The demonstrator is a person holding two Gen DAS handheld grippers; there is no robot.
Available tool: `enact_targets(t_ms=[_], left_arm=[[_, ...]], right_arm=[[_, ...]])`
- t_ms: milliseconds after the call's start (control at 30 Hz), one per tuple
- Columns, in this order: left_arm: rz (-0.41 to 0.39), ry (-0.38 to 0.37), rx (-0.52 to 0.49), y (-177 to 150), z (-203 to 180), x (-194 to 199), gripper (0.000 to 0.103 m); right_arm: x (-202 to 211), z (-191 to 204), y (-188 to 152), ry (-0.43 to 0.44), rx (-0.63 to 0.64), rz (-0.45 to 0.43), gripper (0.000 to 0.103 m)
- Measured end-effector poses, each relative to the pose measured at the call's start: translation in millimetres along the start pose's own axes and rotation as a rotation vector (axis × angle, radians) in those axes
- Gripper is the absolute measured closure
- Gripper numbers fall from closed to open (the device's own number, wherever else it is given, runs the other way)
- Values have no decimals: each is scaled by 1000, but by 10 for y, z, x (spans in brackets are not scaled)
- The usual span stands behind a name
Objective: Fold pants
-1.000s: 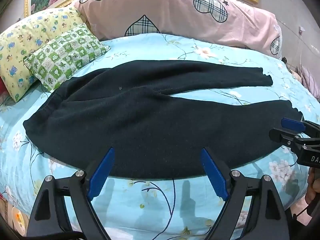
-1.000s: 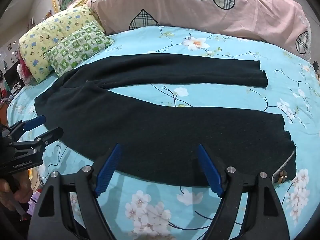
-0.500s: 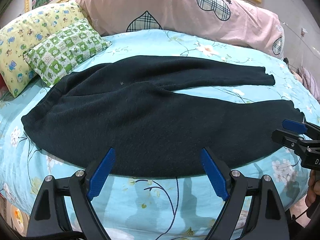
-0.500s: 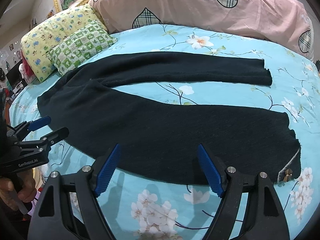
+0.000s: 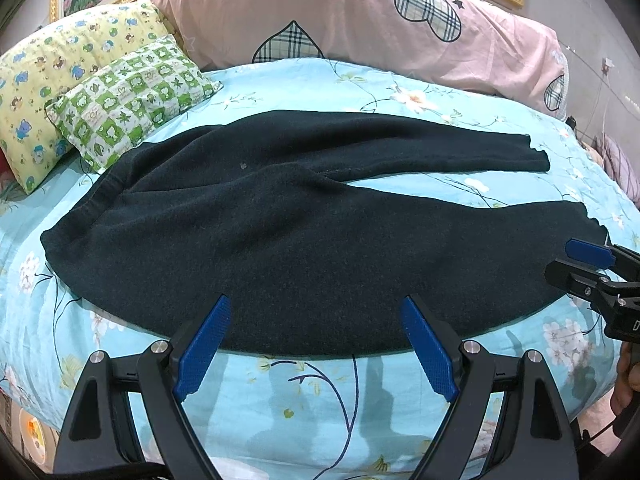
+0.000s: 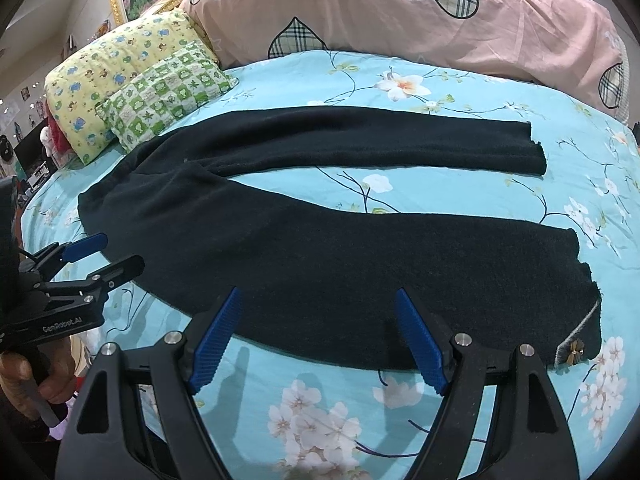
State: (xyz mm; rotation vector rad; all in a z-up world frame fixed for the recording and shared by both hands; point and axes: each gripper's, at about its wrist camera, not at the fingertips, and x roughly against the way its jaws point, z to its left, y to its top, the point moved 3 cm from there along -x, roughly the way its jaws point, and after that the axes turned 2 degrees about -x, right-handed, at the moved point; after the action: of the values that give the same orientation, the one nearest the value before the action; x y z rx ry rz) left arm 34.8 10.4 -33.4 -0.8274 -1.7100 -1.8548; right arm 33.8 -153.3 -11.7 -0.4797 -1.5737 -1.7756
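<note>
Dark pants (image 5: pixel 304 240) spread flat on the blue floral bed (image 5: pixel 304 392), both tools empty.

Left of the pants' waistband lie two pillows (image 5: pixel 120 96); the left tool (image 5: pixel 316 344) hangs spread over the pants' near edge, and the right tool (image 6: pixel 318 338), also spread, hangs near the closer leg's hem.

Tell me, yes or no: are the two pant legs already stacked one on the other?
No. The pants lie spread flat, and blue floral bedsheet shows in the gap between the two legs.
</note>
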Motion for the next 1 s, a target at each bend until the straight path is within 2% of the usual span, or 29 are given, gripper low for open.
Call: enact_targets(t_ms=[1000], left_arm=[[8,-33,1,74,-31,-49,15]], right_arm=[[19,-22,38,-4,1,3,23]])
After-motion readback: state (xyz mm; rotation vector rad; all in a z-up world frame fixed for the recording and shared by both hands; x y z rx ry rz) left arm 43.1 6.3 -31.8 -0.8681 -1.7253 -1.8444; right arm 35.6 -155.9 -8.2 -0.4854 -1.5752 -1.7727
